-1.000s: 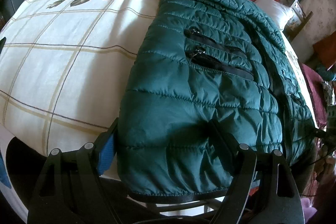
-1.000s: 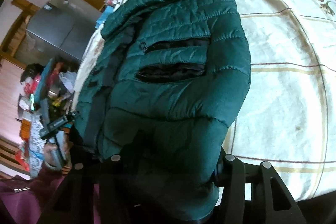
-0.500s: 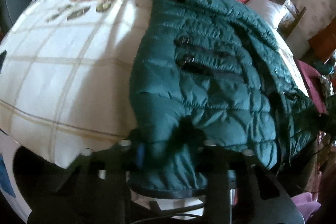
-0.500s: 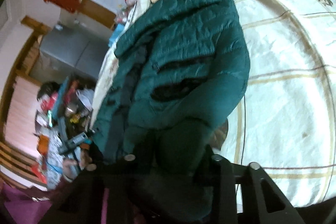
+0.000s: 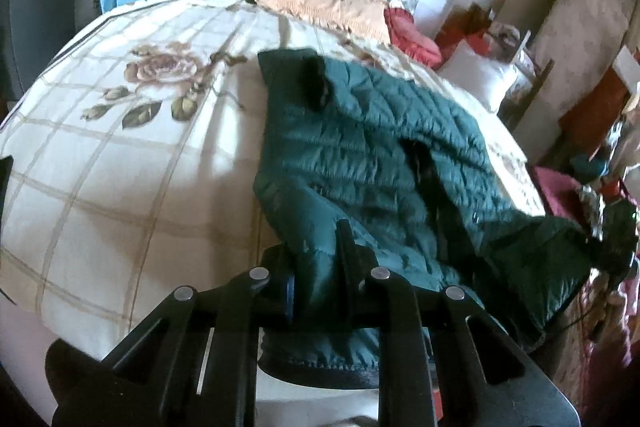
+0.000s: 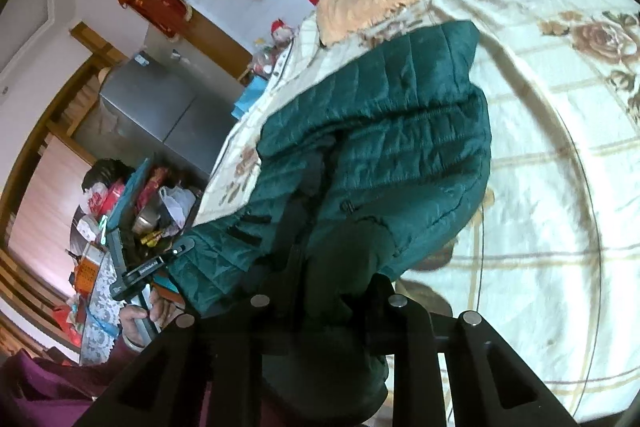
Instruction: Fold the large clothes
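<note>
A dark green quilted jacket (image 5: 372, 163) lies lengthwise on a cream floral bedspread (image 5: 120, 155), collar at the far end. My left gripper (image 5: 316, 291) is shut on the jacket's bottom hem and holds that corner raised off the bed. In the right wrist view the same jacket (image 6: 392, 147) hangs from my right gripper (image 6: 340, 299), which is shut on the other hem corner, also lifted. The other gripper (image 6: 148, 271) and the hand holding it show at the left of that view. The lower part of the jacket is off the bed and bunched.
A peach fringed blanket (image 5: 324, 3) and red cushion (image 5: 412, 31) lie at the bed's head, a white pillow (image 5: 480, 75) to the right. A cluttered table (image 6: 120, 219) and grey fridge (image 6: 160, 107) stand beside the bed. The bedspread (image 6: 560, 187) extends on one side of the jacket.
Both grippers have closed on the jacket's bottom hem and lifted it up and toward the collar; the lower jacket has left the bed and crumpled. Both cameras now sit higher.
</note>
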A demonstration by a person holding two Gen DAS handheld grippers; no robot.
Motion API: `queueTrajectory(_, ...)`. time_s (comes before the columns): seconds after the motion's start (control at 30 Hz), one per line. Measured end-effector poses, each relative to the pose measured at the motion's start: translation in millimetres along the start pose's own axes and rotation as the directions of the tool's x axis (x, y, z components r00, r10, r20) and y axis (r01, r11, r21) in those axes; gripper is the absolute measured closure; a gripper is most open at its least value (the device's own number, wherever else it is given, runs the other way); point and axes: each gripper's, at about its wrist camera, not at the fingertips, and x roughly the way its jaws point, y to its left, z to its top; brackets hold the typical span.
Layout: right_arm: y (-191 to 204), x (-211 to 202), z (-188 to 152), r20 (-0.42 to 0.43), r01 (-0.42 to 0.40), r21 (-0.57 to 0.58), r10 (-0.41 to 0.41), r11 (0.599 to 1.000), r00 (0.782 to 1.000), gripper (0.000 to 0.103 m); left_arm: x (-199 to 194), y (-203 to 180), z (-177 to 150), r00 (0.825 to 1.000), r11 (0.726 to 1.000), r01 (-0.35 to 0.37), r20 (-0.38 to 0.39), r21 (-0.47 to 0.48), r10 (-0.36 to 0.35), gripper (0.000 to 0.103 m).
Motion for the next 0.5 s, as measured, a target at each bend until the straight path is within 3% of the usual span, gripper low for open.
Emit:
queueTrajectory(0.27,2.5,1.1,47.8,0.1,-0.005,-0.007,0.006,1.0,0.995,0.082,1.7,-5.1,58.4,0.994,0.999,0.012,0.106,-0.048,-0.007,0.087)
queueTrajectory(0.5,-6.1,11.3,107.9,0.197,0.041,0.015,-0.043,0.999,0.979,0.082,36.1,-7.2,115.1,0.987,0.995,-0.017,0.16,-0.094,0.032,0.087)
